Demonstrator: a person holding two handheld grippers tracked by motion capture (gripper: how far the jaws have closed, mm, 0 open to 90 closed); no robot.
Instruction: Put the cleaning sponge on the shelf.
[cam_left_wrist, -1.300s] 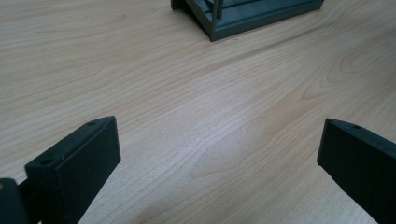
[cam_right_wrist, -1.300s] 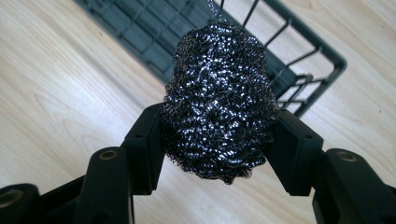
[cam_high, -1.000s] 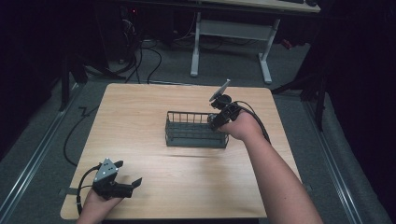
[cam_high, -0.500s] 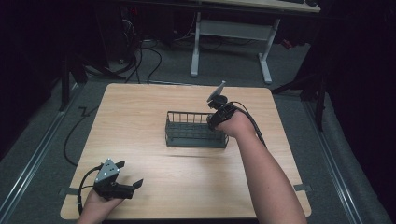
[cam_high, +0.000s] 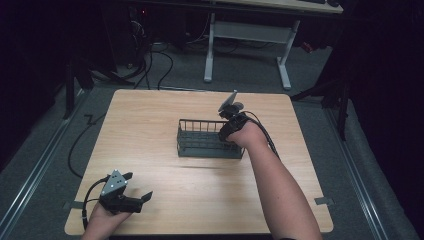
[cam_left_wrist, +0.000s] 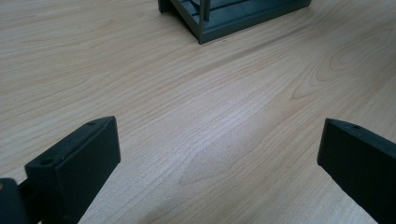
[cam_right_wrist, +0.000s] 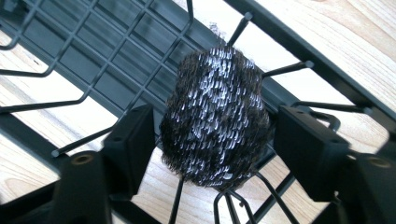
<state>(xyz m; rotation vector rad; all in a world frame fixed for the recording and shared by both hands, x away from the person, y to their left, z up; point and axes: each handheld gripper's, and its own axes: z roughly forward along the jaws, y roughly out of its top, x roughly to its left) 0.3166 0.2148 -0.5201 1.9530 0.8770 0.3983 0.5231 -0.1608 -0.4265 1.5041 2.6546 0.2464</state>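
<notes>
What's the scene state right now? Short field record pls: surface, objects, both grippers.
surface: wooden table
rack: dark wire rack near table centre
scrubber: dark steel-wool ball at the rack's right end, between the right gripper's fingers
right gripper: at the rack; fingers slightly apart from the ball, grip unclear
left gripper: open, over bare wood at the near left corner, holding nothing

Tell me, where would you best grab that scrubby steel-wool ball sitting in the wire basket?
Probably across its rounded middle, coming down from above through the open top of the wire basket. The steel-wool ball is a squashy lump with no handle, and the basket's wires block the sides. The right gripper is already placed so, one jaw on either side, with a gap showing at the right jaw.
</notes>
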